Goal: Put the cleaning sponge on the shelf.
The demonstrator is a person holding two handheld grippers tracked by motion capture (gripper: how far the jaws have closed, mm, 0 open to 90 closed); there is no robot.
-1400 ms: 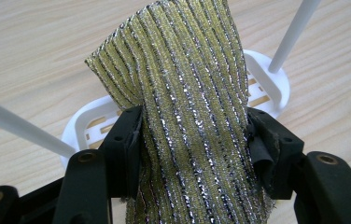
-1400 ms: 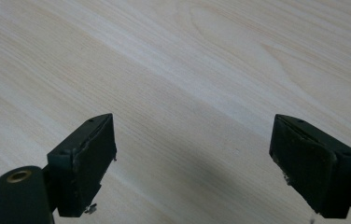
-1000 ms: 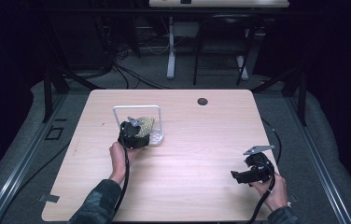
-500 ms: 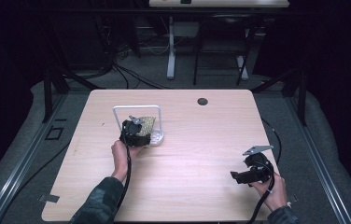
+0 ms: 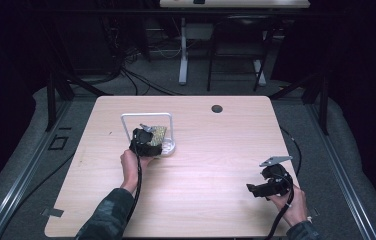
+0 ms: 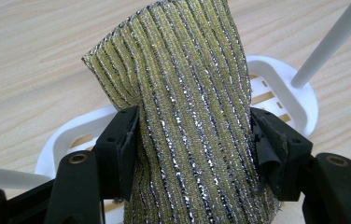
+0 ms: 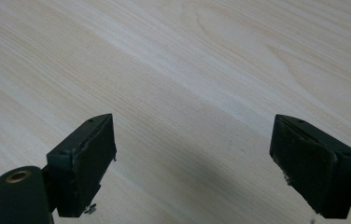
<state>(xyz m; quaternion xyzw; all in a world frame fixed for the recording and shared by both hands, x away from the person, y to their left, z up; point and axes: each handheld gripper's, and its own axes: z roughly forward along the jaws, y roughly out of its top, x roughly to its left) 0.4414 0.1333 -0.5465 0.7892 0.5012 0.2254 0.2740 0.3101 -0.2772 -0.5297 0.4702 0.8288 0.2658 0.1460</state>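
Bare wood table (image 5: pixel 216 165). Left gripper (image 6: pixel 194 149) clamps sponge (image 6: pixel 187 116) above white rack (image 6: pixel 299 93); likely lift next. Right gripper (image 7: pixel 192 158) open, idle.

Light wood table (image 5: pixel 201 165) — white slotted tray (image 6: pixel 276 84)

A recording lab or studio: a bare light-wood table (image 5: pixel 216 165) stands on grey carpet (image 5: pixel 326 145) ringed by dark curtains (image 5: pixel 6 75), with black frame struts (image 5: pixel 56 100), loose floor cables (image 5: pixel 141 82) and another desk (image 5: pixel 233 4) behind.
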